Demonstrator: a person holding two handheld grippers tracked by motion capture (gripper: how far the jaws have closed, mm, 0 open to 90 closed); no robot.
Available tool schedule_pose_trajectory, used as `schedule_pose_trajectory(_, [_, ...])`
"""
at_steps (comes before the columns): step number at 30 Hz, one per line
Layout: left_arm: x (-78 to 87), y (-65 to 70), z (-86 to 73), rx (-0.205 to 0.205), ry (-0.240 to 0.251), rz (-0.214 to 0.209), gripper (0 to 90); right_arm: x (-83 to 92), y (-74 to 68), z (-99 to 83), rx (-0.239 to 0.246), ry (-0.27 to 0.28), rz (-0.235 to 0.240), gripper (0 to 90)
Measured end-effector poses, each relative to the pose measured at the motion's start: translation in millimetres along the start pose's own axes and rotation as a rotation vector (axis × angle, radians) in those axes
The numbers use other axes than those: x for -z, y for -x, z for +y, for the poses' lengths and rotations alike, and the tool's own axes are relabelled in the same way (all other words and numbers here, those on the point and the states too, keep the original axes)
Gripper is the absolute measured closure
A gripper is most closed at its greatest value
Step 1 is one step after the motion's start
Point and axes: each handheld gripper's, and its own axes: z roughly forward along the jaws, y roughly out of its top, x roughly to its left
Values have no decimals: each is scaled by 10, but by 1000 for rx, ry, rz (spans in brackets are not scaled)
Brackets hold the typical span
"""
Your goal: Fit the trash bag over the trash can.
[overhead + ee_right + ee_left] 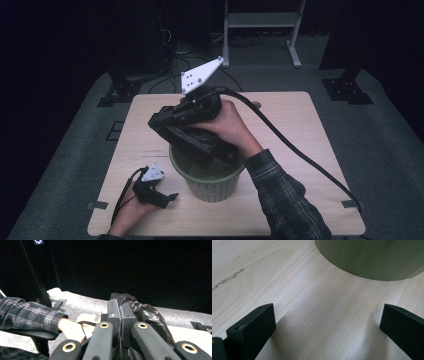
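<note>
1. Your right claw (121, 312) is clamped on the black bag (147, 312), held above the green bin (210, 182).
2. Your left claw (327, 322) rests wide open on the counter (312, 302), just beside the bin.

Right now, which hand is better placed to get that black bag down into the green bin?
The right. Its gripper is shut on the black plastic bag and is held above the green bin. The left gripper rests open on the table beside the bin, holding nothing.

Left tongs (327, 327) spread wide over wooden table (312, 310), green bin (372, 257) ahead
</note>
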Motion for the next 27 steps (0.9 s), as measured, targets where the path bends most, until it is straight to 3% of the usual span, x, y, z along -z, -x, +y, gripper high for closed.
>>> schedule_pose_trajectory(5, [2, 2, -2, -1, 0, -2, 0, 30, -3, -45, -9, -24, -12, 890])
schedule_pose_trajectory(12, [2, 3, -2, -1, 0, -1, 0, 235, -72, -120, -17, -59, -45, 890])
schedule_pose_trajectory(16, [1, 2, -2, -1, 1, -1, 0, 369, -120, -261, -35, -98, -62, 890])
schedule_pose_trajectory(27, [0, 3, -2, -1, 1, -1, 0, 633, -168, -577, -77, -111, -109, 890])
